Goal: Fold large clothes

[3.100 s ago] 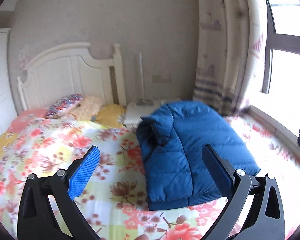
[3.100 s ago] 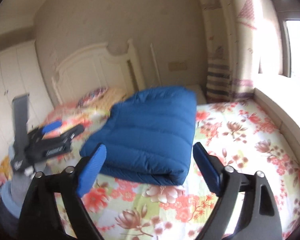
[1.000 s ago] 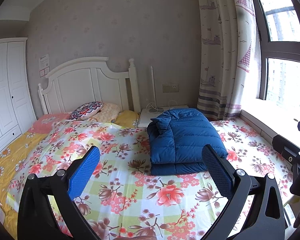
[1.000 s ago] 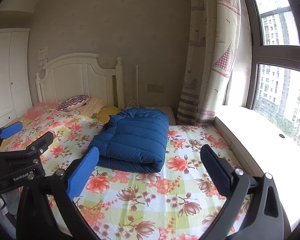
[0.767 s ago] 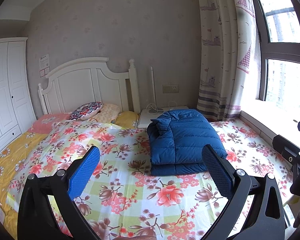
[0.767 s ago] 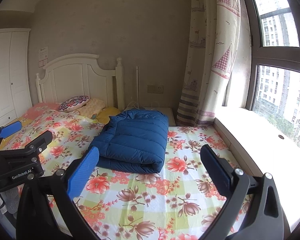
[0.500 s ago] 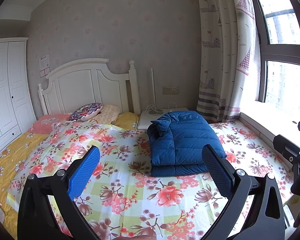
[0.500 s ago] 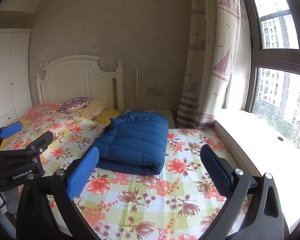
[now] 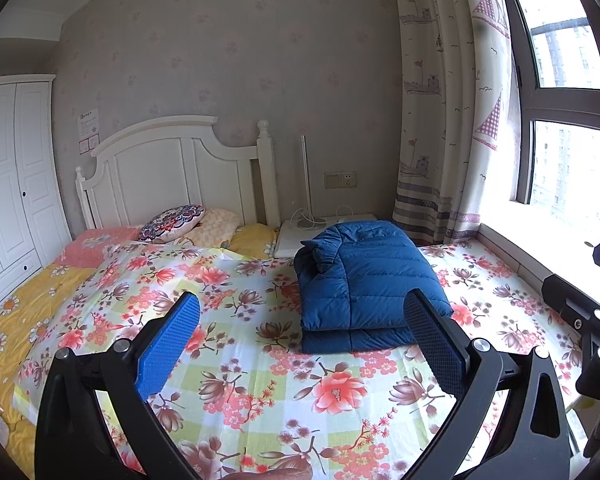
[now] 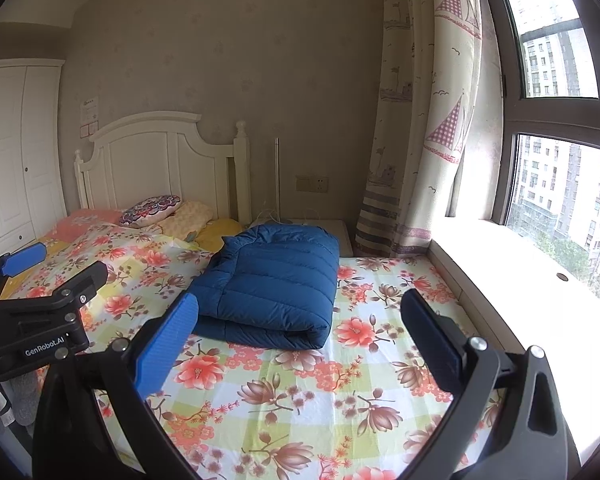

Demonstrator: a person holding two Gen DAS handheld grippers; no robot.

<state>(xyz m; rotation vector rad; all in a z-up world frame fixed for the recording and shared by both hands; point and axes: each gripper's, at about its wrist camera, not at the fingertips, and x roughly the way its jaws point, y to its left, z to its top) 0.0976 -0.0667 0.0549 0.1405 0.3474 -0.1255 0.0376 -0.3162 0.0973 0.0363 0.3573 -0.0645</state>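
Note:
A blue puffer jacket [image 9: 364, 280] lies folded into a neat rectangular bundle on the floral bedsheet [image 9: 260, 380], toward the right side of the bed; it also shows in the right wrist view [image 10: 274, 288]. My left gripper [image 9: 300, 336] is open and empty, held well back from the jacket above the foot of the bed. My right gripper [image 10: 300, 340] is open and empty, also well back. The left gripper's body [image 10: 40, 320] shows at the left of the right wrist view.
A white headboard [image 9: 172, 172] and pillows [image 9: 172, 218] are at the far end. A white nightstand [image 9: 300, 236] stands behind the jacket. A curtain [image 9: 448, 120] and a window sill [image 10: 520, 280] run along the right. A white wardrobe [image 9: 12, 184] is at left.
Both grippers have pulled back and up from the folded jacket, which now looks smaller and farther off. Over the last second they hardly move. The jacket lies still.

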